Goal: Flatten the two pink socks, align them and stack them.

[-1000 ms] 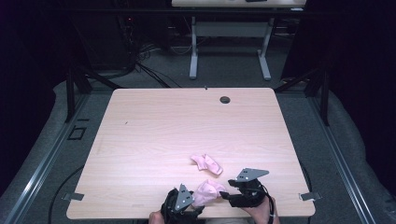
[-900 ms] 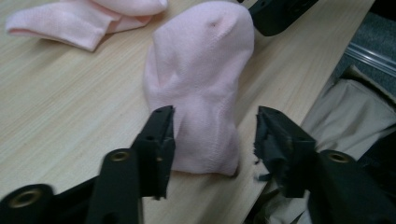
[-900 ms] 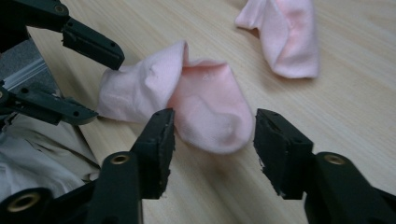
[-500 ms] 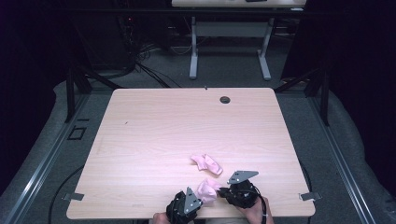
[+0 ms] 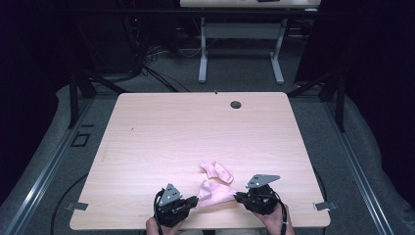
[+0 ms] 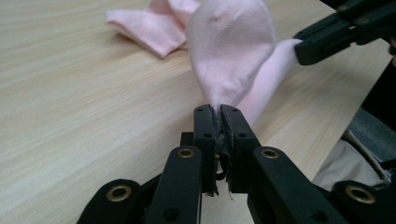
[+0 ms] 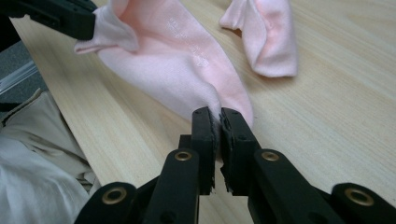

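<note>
A pink sock [image 5: 215,192] hangs stretched between my two grippers near the table's front edge. My left gripper [image 5: 195,200] is shut on one end of it; in the left gripper view the jaws [image 6: 217,109] pinch the fabric [image 6: 231,51]. My right gripper [image 5: 237,197] is shut on the other end, its jaws [image 7: 217,114] clamping the sock [image 7: 173,65]. Both pairs of jaws have just closed on it. A second pink sock [image 5: 217,171] lies crumpled on the wood just beyond, free of both grippers.
The light wooden table [image 5: 147,137] stretches wide to the left and back. A small black round grommet [image 5: 236,104] sits near the far edge. The front edge runs right beneath my hands, and the person's lap [image 7: 42,177] is close behind it.
My left gripper has moved left, away from the right one. The sock now spans the gap between them, pulled longer than before. The right gripper has stayed put.
</note>
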A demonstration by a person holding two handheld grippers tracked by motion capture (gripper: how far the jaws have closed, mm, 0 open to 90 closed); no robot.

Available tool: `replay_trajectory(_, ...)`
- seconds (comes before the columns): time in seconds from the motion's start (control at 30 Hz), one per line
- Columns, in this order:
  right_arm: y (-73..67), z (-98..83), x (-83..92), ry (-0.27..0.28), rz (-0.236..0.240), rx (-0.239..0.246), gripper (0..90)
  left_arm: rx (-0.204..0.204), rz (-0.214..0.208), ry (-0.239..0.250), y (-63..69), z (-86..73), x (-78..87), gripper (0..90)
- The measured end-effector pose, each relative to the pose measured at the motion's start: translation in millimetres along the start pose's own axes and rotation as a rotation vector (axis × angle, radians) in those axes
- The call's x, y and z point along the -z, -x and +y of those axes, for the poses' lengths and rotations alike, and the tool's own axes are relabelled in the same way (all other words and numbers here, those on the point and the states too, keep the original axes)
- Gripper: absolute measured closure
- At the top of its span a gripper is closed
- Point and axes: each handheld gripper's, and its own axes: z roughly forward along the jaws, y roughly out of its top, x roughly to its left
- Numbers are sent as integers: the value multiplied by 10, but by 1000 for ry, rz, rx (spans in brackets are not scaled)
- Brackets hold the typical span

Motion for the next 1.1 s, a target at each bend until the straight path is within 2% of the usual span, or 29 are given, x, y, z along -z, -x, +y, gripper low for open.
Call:
replay_trajectory(0.03,-4,-1,-12,-10,5,0,842,15,4,-9,-16,-5,-8,838)
replay_trajectory(0.07,-7,-4,-32,-24,10,4,840,11,21,-19,-32,-7,-10,819)
replay_trajectory(0.13,-13,-18,-74,-51,-2,9,836,27,26,-30,-65,-15,-7,782)
replay_trajectory(0.27,0,-43,-92,-72,22,-3,805,48,42,-38,-113,-27,6,690)
replay_trajectory(0.47,-2,-19,-12,-41,36,4,687,47,61,-47,-79,-20,31,513)
replay_trajectory(0.67,130,63,37,-23,23,9,635,62,102,-86,-110,-1,-41,473)
replay_trajectory(0.8,149,102,5,-21,25,9,613,45,117,-123,-90,20,-116,525)
replay_trajectory(0.93,130,122,-21,-18,29,23,593,16,131,-139,-72,13,-165,692)
replay_trajectory(1.0,127,131,-26,-22,28,30,585,16,120,-136,-74,7,-173,776)
replay_trajectory(1.03,129,135,-25,-19,28,35,582,0,118,-137,-79,10,-170,821)
replay_trajectory(1.07,128,141,-29,-13,34,34,577,2,116,-134,-73,17,-170,846)
replay_trajectory(1.1,129,155,-24,-17,29,44,570,-18,118,-137,-76,30,-163,853)
